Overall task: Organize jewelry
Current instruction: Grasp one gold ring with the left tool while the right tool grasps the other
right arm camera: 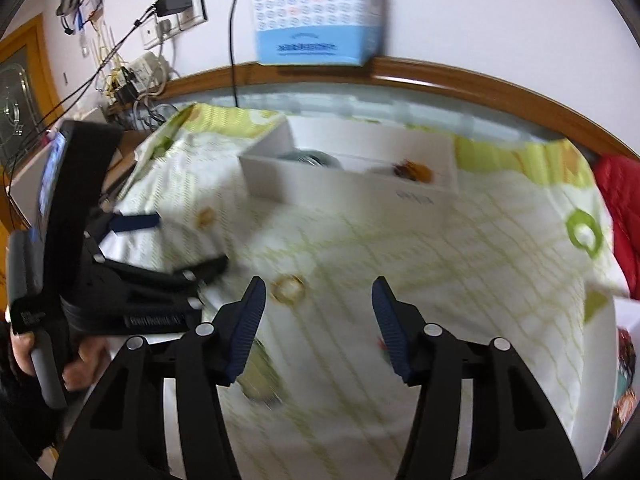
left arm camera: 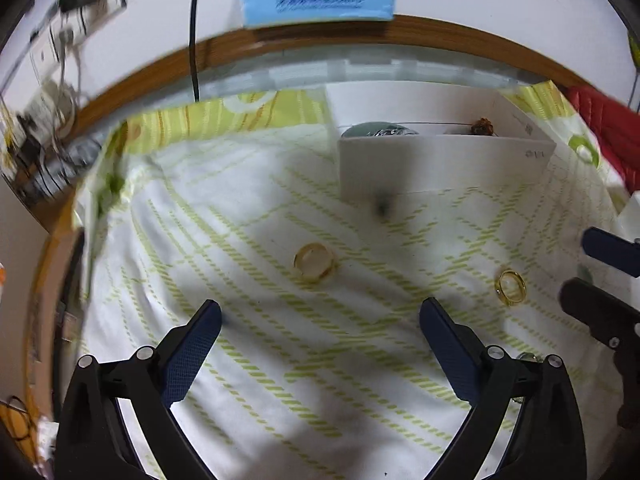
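2 gold rings [left arm camera: 315,266] [left arm camera: 510,287] lie on the cloth [left arm camera: 280,360]; both tongs, left [left arm camera: 320,320] and right [right arm camera: 318,292], gape empty.

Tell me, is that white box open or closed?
Open. The white box has no lid on, and a dark round item and a small brown piece show inside.

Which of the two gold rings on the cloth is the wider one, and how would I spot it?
Start at the white box at the back of the green-checked cloth. Nearer than its front wall lie two gold rings, apart. The wider ring lies flat near the middle of the cloth, in front of the open left claw; the slimmer ring lies off to the right.
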Action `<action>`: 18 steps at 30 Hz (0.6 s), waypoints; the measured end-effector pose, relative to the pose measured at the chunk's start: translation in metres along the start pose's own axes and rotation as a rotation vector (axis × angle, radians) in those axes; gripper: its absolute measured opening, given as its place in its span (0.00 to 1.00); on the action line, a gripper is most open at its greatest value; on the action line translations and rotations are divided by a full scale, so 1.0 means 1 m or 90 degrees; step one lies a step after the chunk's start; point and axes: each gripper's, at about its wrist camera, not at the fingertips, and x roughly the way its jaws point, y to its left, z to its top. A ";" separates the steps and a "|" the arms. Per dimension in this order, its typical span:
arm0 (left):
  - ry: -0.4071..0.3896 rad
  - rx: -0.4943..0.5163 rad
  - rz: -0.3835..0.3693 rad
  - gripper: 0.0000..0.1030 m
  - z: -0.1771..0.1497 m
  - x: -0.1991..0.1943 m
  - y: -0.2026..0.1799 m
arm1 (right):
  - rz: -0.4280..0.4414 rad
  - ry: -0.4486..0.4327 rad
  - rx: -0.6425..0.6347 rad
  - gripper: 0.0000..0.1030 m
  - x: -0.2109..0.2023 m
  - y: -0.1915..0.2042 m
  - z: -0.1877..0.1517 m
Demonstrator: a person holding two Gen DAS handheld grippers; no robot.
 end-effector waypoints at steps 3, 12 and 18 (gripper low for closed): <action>0.008 -0.045 -0.007 0.97 0.002 0.004 0.015 | 0.021 -0.004 0.008 0.53 0.011 0.003 0.001; -0.025 -0.037 0.001 0.74 0.015 0.002 0.016 | 0.040 0.031 0.028 0.53 0.022 -0.007 -0.007; -0.025 -0.024 -0.028 0.45 0.020 0.007 0.016 | 0.036 0.029 0.020 0.53 0.022 -0.003 -0.007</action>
